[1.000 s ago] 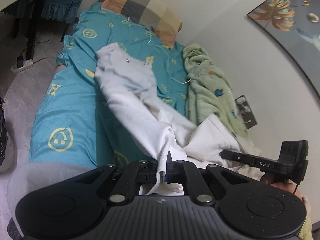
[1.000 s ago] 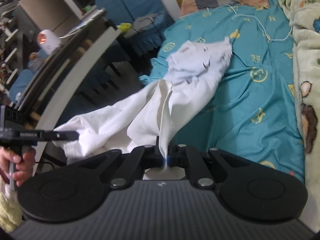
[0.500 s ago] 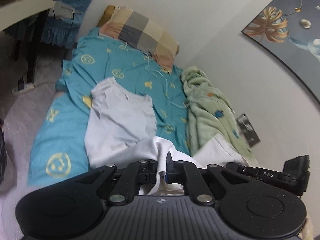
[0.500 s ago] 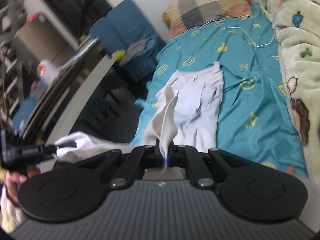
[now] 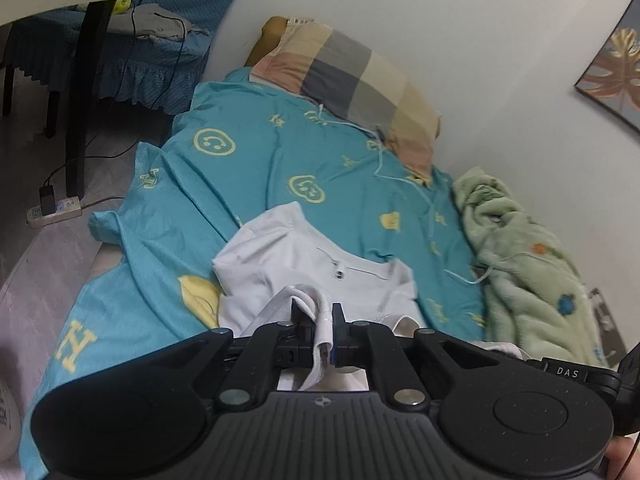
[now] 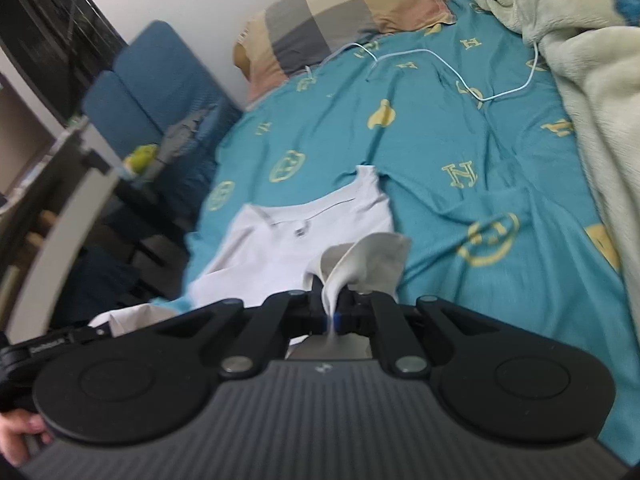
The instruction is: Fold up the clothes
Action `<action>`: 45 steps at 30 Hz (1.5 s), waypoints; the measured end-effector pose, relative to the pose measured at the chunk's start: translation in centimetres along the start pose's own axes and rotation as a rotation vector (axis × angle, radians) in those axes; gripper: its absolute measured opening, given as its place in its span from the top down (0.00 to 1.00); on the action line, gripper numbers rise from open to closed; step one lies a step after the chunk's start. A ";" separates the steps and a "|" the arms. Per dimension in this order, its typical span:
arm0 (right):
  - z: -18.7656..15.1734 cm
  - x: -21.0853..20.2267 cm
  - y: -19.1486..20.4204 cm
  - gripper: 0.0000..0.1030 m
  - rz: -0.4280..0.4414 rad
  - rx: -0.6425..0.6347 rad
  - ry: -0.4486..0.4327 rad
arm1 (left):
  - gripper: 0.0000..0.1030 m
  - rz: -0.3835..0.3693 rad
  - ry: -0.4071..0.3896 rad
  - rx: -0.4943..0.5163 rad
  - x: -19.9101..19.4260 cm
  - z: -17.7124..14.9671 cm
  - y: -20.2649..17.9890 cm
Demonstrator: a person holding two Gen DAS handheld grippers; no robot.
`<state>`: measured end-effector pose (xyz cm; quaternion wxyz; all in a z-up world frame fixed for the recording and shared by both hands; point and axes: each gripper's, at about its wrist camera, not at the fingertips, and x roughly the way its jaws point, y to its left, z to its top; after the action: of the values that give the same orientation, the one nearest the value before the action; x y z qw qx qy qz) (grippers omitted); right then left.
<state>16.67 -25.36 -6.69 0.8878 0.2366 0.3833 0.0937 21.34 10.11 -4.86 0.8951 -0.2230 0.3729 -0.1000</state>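
Left claw [image 5: 320, 320]: clenched on white T-shirt [image 5: 304, 256] hem fold.
Right claw [image 6: 334, 306]: clenched on opposite hem corner.
T-shirt: on bed [image 5: 260, 160], near foot edge, collar end flat.
Axis: runs from claws toward pillow [image 5: 360, 76].

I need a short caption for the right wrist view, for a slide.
Right claw shut on a corner of the white shirt, spread collar-first on the teal bedsheet.

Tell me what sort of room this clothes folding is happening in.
Most likely a bedroom. A bed with a teal smiley-print sheet, a checked pillow at its head, and a green fleece blanket along the wall. Both grippers hold a white T-shirt over the bed.
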 end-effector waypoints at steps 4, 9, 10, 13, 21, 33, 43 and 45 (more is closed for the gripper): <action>0.4 5.3 -1.4 0.94 -0.019 -0.006 0.033 | 0.93 0.027 0.032 0.009 4.6 -0.3 2.0; 0.1 8.3 -2.4 0.92 -0.022 0.032 0.071 | 0.88 0.023 0.079 0.002 7.3 -1.3 3.4; 0.1 8.2 -2.5 0.92 -0.014 0.046 0.069 | 0.85 0.017 0.082 0.001 7.4 -1.4 3.5; 0.3 7.6 -2.4 0.89 0.010 0.071 0.064 | 0.70 -0.003 0.072 0.000 6.3 -1.6 3.6; -1.3 1.1 -1.5 0.37 0.031 0.084 -0.008 | 0.46 0.040 0.039 0.060 -1.5 -4.4 1.9; -11.7 -4.3 -0.7 0.36 -0.011 0.148 0.231 | 0.41 0.196 0.162 0.081 -7.6 -11.5 0.8; -12.9 -3.1 2.3 0.81 -0.039 -0.078 0.233 | 0.82 0.180 0.232 0.145 -5.4 -12.3 0.1; -12.5 -3.4 2.1 0.92 -0.032 -0.075 0.218 | 0.96 0.151 0.210 0.127 -6.0 -12.0 0.3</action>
<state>5.28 -20.37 -10.92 0.8506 0.1854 0.4774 0.1191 8.55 8.56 -8.73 0.8684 -0.1257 0.4731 -0.0786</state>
